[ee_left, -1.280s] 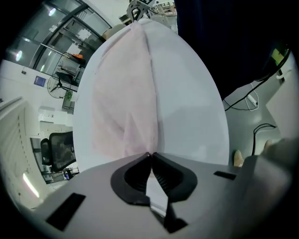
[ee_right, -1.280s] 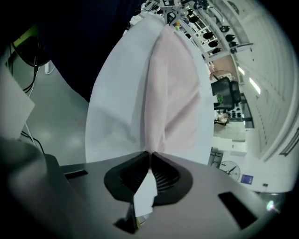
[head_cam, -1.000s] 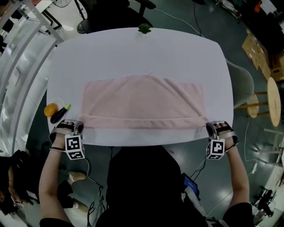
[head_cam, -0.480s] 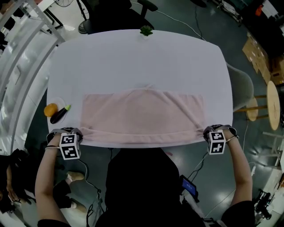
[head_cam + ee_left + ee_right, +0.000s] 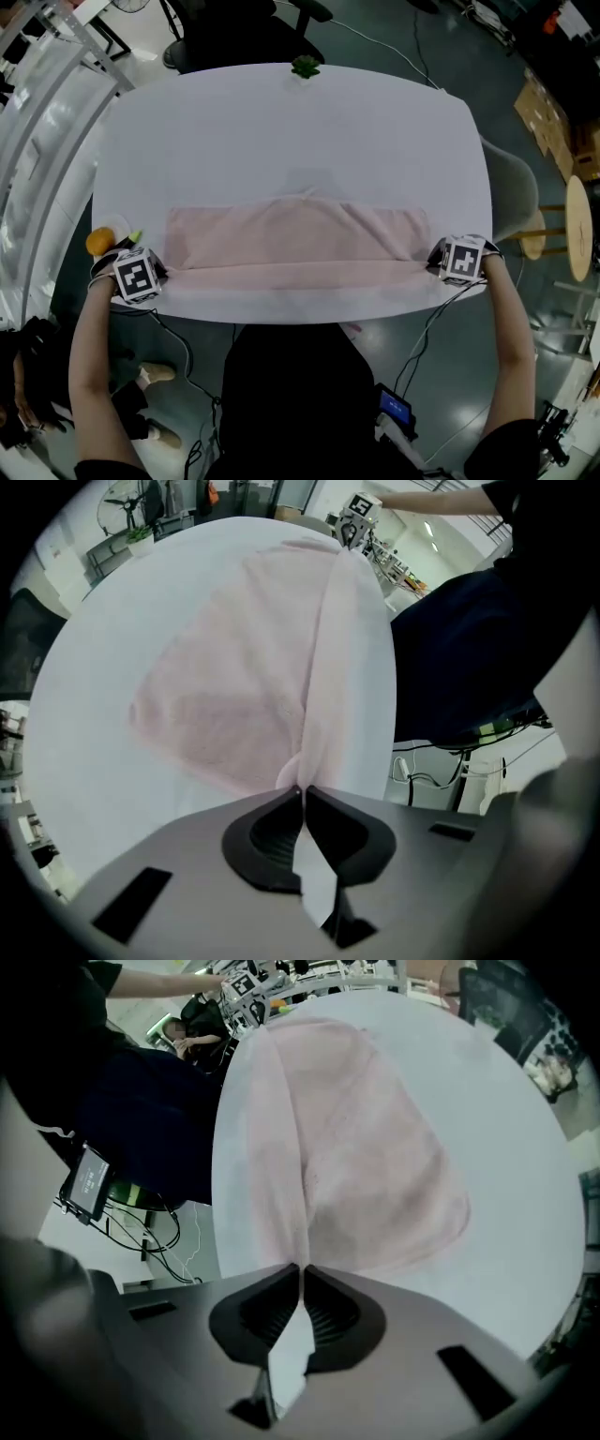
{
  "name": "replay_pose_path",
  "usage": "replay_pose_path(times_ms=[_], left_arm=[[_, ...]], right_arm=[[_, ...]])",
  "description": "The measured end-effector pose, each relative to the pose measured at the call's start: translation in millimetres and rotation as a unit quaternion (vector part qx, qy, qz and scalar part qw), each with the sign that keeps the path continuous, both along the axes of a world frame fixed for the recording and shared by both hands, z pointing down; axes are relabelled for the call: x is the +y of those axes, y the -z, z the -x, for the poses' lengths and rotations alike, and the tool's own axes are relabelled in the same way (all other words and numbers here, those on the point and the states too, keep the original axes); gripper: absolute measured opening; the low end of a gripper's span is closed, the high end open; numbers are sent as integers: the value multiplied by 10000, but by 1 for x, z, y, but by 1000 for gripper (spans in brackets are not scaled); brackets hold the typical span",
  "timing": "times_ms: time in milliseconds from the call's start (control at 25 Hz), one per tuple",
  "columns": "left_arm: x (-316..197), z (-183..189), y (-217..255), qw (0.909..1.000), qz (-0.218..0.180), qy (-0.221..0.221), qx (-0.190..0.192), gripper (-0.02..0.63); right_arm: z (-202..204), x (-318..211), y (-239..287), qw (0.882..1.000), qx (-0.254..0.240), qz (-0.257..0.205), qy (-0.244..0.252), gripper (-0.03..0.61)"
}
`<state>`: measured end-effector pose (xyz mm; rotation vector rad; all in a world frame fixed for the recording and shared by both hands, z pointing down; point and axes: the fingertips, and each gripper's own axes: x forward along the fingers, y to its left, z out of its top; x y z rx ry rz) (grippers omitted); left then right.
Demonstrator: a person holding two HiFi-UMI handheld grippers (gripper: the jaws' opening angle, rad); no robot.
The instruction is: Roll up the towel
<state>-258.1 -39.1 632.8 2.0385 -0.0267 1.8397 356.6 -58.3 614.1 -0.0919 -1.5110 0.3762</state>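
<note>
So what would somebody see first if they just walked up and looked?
The big pale pink towel first: it lies across the near side of the white rounded table, its near edge turned over into a long roll. Next, the left gripper and the right gripper, one at each end of that roll, fingers pinched shut on the cloth. A small green plant sits alone at the far edge.

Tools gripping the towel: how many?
2. The left tool is shut on the towel at its left end, the right tool at its right end, both at the near edge of the table. None hidden.
</note>
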Motion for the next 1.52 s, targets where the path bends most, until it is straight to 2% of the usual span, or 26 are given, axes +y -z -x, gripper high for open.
replay_pose_path(times_ms=[120,200,320,400,520,600,680,760,800,880,1000,1120,1200,1280,1360,1440,1480,1520], left_arm=[[-2,1,0,9991,-55,-169,-379,26],[-4,-1,3,9972,-281,-404,-563,28],[-13,-1,6,9895,-937,-801,-757,46],[-23,-1,7,9826,-1406,-866,-855,131],[-34,0,16,9788,-1881,-442,-677,246],[-40,8,29,9766,-2114,175,-365,313],[-47,18,45,9678,-2375,838,-21,342],[-51,27,62,9554,-2613,1346,275,342],[-49,29,69,9512,-2699,1442,390,341],[-35,24,76,9509,-2785,1238,532,324],[5,1,70,9589,-2750,415,561,302],[41,-20,56,9593,-2758,-208,562,247],[41,-20,47,9542,-2951,-222,433,249],[25,-13,44,9495,-3122,97,304,250],[12,-3,40,9573,-2843,471,213,250],[9,7,31,9677,-2486,414,-8,228],[9,9,29,9700,-2421,215,-101,133],[10,9,28,9718,-2354,-25,-129,64]], right_arm=[[3,0,-9,9995,246,-160,146,29],[-3,0,-10,9983,458,-284,203,30],[-3,-3,-10,9969,481,-596,193,50],[-4,-9,-8,9942,443,-983,44,88],[-14,-19,2,9845,241,-1637,-575,176],[-23,-21,15,9730,-2,-1970,-1206,220],[-34,-20,30,9574,-202,-2199,-1862,292],[-45,-17,45,9402,-329,-2470,-2320,304],[-48,-14,53,9335,-367,-2640,-2398,302],[-45,-2,64,9288,-400,-2912,-2255,302],[-22,26,64,9363,-400,-3093,-1616,302],[8,52,52,9430,-492,-3119,-1050,276],[24,64,40,9474,-531,-3049,-817,276],[34,68,31,9505,-536,-2987,-673,276],[38,67,29,9520,-548,-2953,-593,276],[39,64,30,9518,-543,-2964,-568,276],[39,62,30,9514,-539,-2977,-569,273],[39,61,30,9511,-534,-2989,-568,272]])
